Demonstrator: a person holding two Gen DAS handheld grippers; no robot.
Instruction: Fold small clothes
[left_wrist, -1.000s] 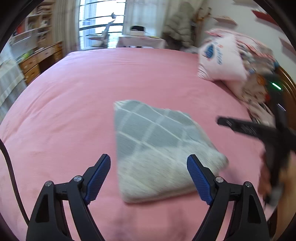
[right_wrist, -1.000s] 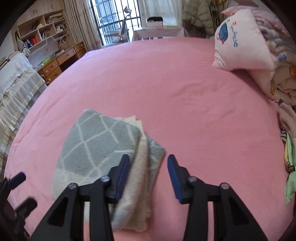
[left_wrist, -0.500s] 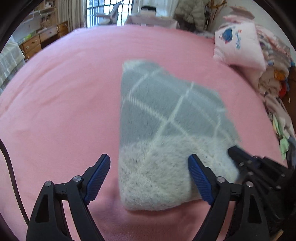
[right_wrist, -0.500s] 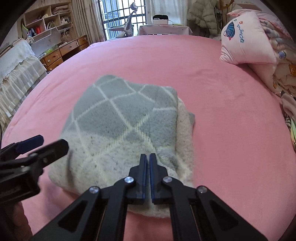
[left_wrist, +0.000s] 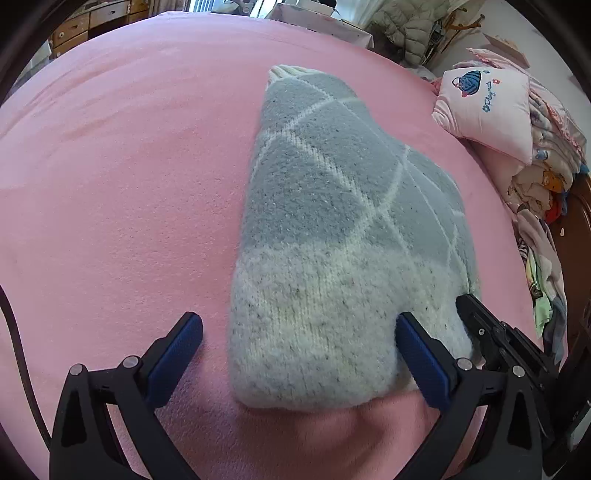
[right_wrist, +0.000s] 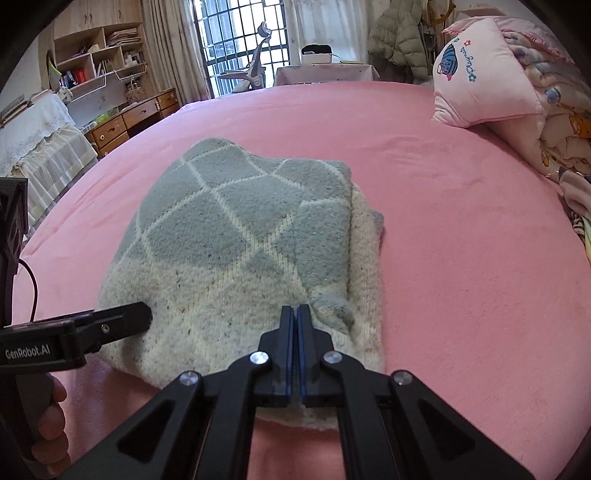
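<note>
While your right gripper (right_wrist: 297, 314) has its jaws pressed together on the near cream hem of the folded sweater (right_wrist: 236, 258), your left gripper (left_wrist: 299, 354) stands with its jaws wide apart, one on each side of the same near edge. In the left wrist view the right-hand pad presses into the knit, while the other pad sits beside the sweater over bare sheet, gripping nothing. That spread reads as a bracket: you straddle the bundle so it cannot slide while the right side pinches the layers. Whether the right jaws truly hold cloth between them or only rest shut against the top layer, you cannot quite tell; the fabric puckers just ahead of their tips, which suggests a pinch.

Ahead of both jaws the sweater lies on the pink bed (right_wrist: 461, 240), grey diamonds uppermost, a cream under-layer peeking out on its right side. It looks nearly folded; the stepped layers probably want squaring. Beyond, to the right, a pink pillow (right_wrist: 484, 85) leans on piled bedding, well apart.
</note>
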